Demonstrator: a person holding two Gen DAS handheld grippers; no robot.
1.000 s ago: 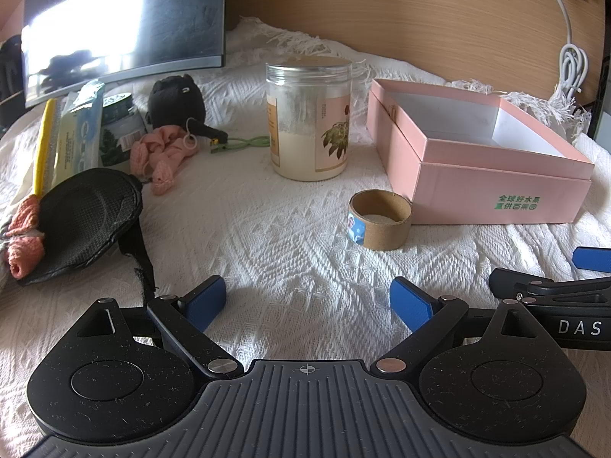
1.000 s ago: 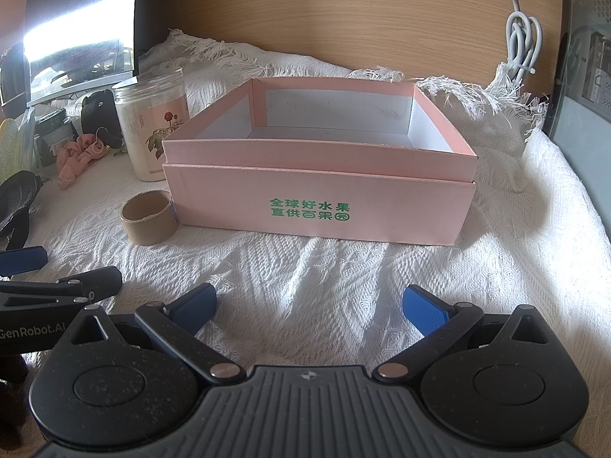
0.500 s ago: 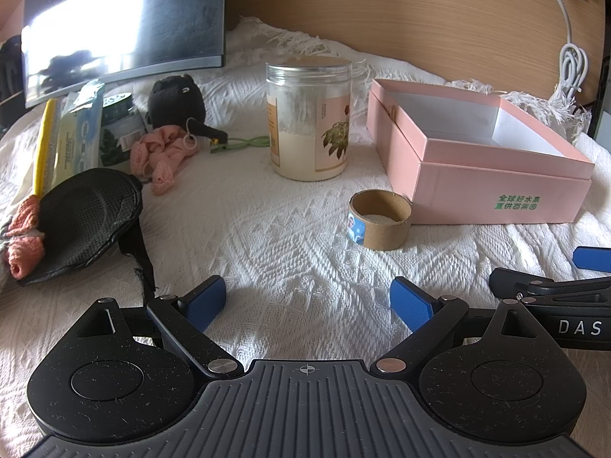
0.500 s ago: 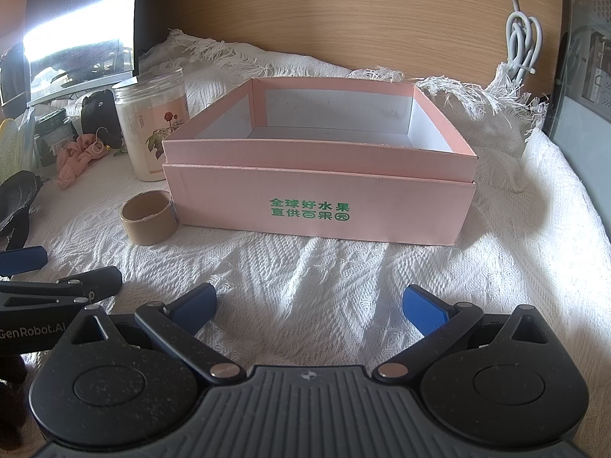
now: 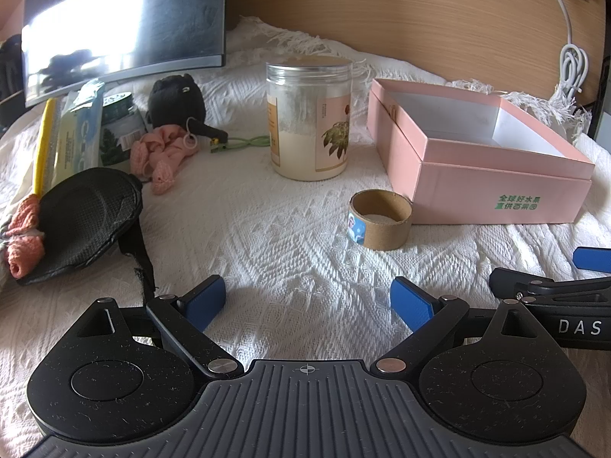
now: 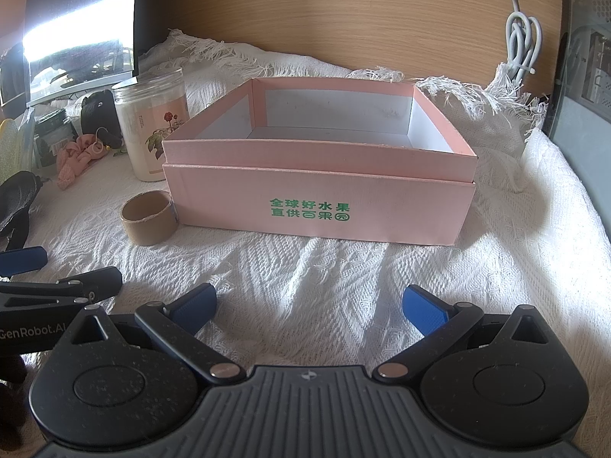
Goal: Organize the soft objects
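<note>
An empty pink box (image 5: 473, 175) stands open on the white cloth, at right in the left wrist view and straight ahead in the right wrist view (image 6: 317, 198). Soft things lie at the left: a black eye mask (image 5: 84, 213), a pink scrunchie (image 5: 164, 152), a black plush toy (image 5: 175, 101) and an orange-pink knit piece (image 5: 23, 240). My left gripper (image 5: 307, 301) is open and empty, low over the cloth, well short of them. My right gripper (image 6: 311, 305) is open and empty in front of the box.
A tall clear jar (image 5: 309, 118) of white powder stands left of the box. A cardboard tape roll (image 5: 380, 219) lies by the box's near corner. Packets and a small jar (image 5: 76, 133) sit at the far left under a monitor (image 5: 122, 19). A white cable (image 6: 523, 45) hangs at the back right.
</note>
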